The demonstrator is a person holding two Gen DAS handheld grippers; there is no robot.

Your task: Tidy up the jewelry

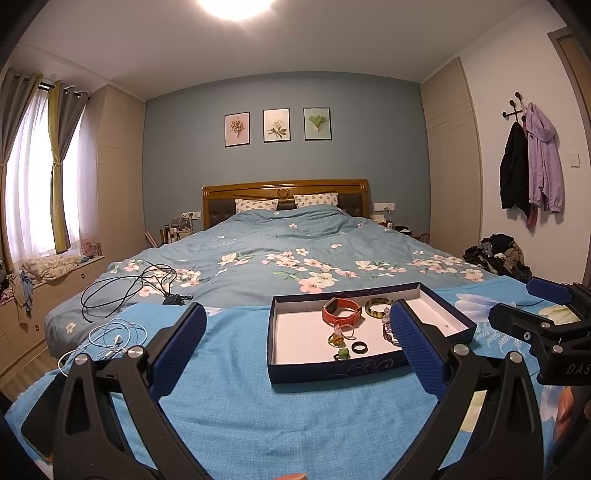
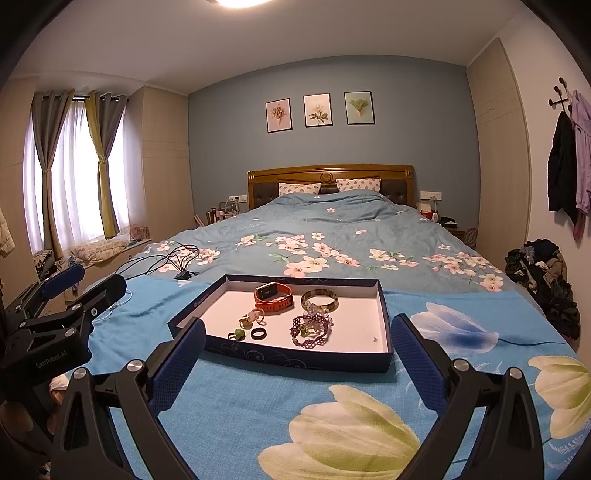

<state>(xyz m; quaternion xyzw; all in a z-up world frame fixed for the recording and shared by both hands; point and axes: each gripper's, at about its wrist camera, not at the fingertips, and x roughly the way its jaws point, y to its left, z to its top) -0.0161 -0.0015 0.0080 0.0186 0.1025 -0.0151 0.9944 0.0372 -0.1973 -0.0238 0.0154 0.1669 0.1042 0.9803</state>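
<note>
Brightly lit from a glaring ceiling lamp (image 1: 236,7), blown out white; softer daylight through curtained window (image 2: 77,166) at left. Sharp throughout; heavy fisheye bending, dark corners.

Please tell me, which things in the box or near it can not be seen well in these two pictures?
- Purple beaded bracelet: in the left wrist view, the left claw's right finger hides most of it.
- Speck on the box floor: too small to identify in either view.
- Small pieces beside the black ring: too small to name.
</note>
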